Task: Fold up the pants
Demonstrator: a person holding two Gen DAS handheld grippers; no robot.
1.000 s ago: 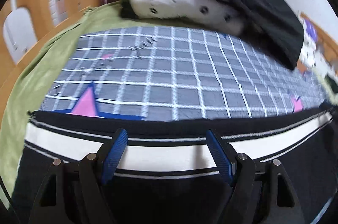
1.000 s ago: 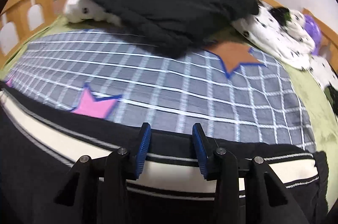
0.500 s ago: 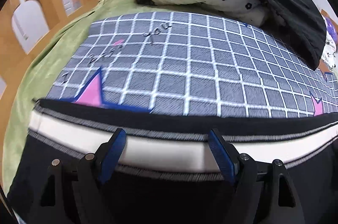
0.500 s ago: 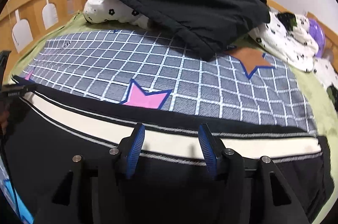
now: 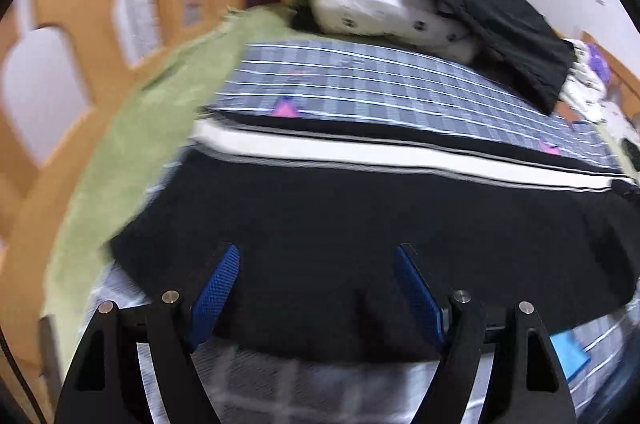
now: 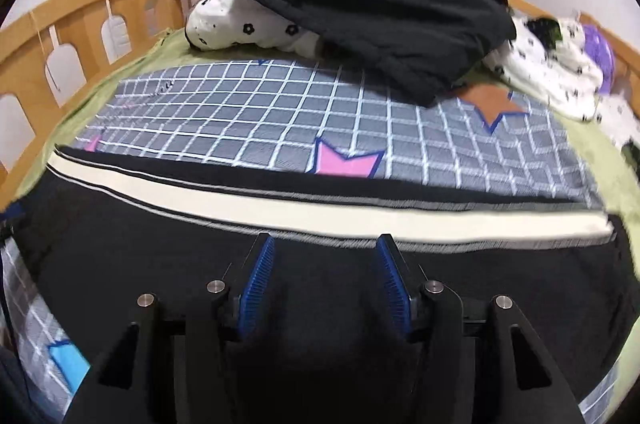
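Left wrist view first: the left gripper (image 5: 318,256) has its blue fingers (image 5: 216,288) spread wide with nothing pinched, just hanging over the black pants (image 5: 360,224) that lie flat across the bed. The fingertips sit above the plain black cloth, close to the near edge of the pants, and the white stripe (image 5: 400,154) with its thin black-and-white lines runs side to side well beyond the tips. Past that you get the grey checked sheet (image 5: 360,84) with a pink star, a green blanket (image 5: 132,152) down the left side, the wooden bed rail (image 5: 60,24), and a heap of bedding with a black jacket (image 5: 500,24) on top at the far end. This view is pretty smeary, so fine detail is gone. Right wrist view: the right gripper (image 6: 325,244) has just been opening, its fingers (image 6: 258,280) are parted now and there's nothing gripped between them, only the pants (image 6: 160,244) lying underneath. Here the tips end just short of the white stripe (image 6: 280,208), nearly at its grey-lined edge. The same checked sheet (image 6: 240,112) lies beyond, with a pink star and an orange star, then the black jacket (image 6: 380,12) draped over a white flower-print pillow (image 6: 240,24), and the wooden rail (image 6: 80,20) on the left.
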